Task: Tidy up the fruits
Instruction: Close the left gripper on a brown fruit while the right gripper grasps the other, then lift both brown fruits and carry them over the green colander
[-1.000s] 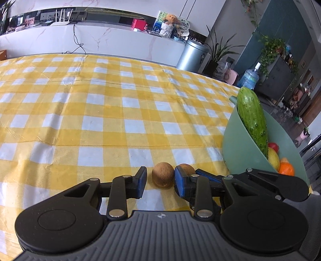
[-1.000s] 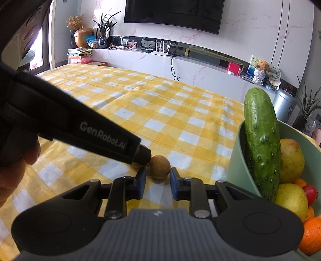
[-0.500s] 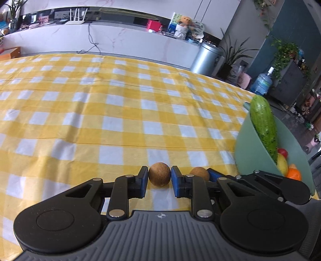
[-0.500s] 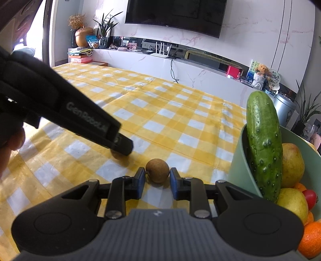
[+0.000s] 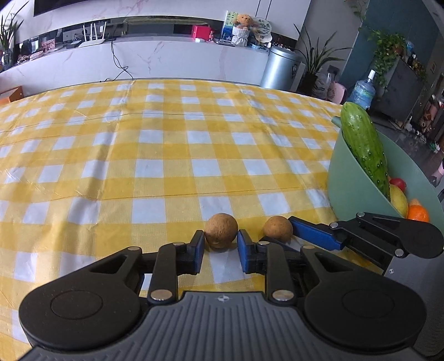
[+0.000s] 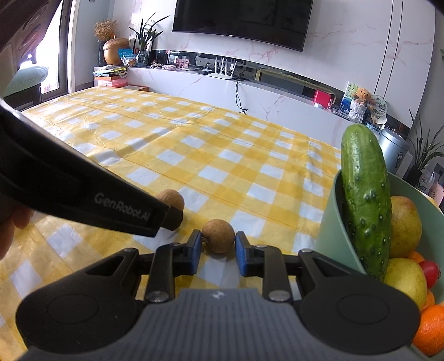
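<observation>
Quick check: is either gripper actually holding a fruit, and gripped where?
Each grips one: left gripper pinches the left brown fruit across its sides; right gripper pinches the right brown fruit likewise.

Marble wall (image 6: 347,36), mounted television (image 6: 241,19) (dark), bright window (image 6: 52,64).

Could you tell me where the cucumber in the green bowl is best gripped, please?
Probably its free upper end: the cucumber leans upright against the bowl rim, lower half buried among fruit. Come from above, jaws across its narrow width.
</observation>
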Demonstrator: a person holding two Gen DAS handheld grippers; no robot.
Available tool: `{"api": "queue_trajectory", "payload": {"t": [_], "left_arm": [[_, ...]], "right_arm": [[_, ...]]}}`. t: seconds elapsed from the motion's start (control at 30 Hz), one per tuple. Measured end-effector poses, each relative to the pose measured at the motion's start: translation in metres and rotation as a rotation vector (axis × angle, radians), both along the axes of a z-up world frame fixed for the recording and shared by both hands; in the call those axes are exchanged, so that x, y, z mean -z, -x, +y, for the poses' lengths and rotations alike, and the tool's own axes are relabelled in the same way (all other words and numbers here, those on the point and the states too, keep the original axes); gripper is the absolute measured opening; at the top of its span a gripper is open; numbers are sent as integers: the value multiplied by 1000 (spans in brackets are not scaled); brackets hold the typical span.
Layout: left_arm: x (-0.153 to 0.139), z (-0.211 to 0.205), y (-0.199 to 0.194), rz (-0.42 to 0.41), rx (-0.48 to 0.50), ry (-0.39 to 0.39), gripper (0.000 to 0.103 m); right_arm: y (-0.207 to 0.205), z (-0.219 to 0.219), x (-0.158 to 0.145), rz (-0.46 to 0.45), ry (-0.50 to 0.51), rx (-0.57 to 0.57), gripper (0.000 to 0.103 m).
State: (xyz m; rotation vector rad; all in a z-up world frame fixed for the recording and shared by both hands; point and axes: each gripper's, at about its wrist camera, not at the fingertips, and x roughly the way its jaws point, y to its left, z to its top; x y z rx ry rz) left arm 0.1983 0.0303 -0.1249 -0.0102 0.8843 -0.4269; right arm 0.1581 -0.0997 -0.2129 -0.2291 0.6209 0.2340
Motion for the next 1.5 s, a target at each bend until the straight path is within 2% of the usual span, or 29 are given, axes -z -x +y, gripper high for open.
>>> {"api": "queue_trajectory", "payload": {"t": [0.37,0.53,0.77,1.07,1.3,1.5], "left_arm": [[-11,2,12,-32,-20,2,28],[-30,-5,28,-81,-9,-25,28],[-54,-10,46,-110,-19,-12,28],[-86,-34,72,-150,12,22,28],[-108,-68,94,-185,81,28,28],[-116,-99,106,-187,152,40,28]], "right_arm": [[18,3,-14,-49,-4,-12,22],[35,0,-29,-82,-5,-15,22],[62,-7,-53,-126,-7,2,22],[95,-39,-86,-152,-70,96,22],[119,-77,-111,-164,-116,202,22],[136,-108,-129,-195,-110,258,22]]}}
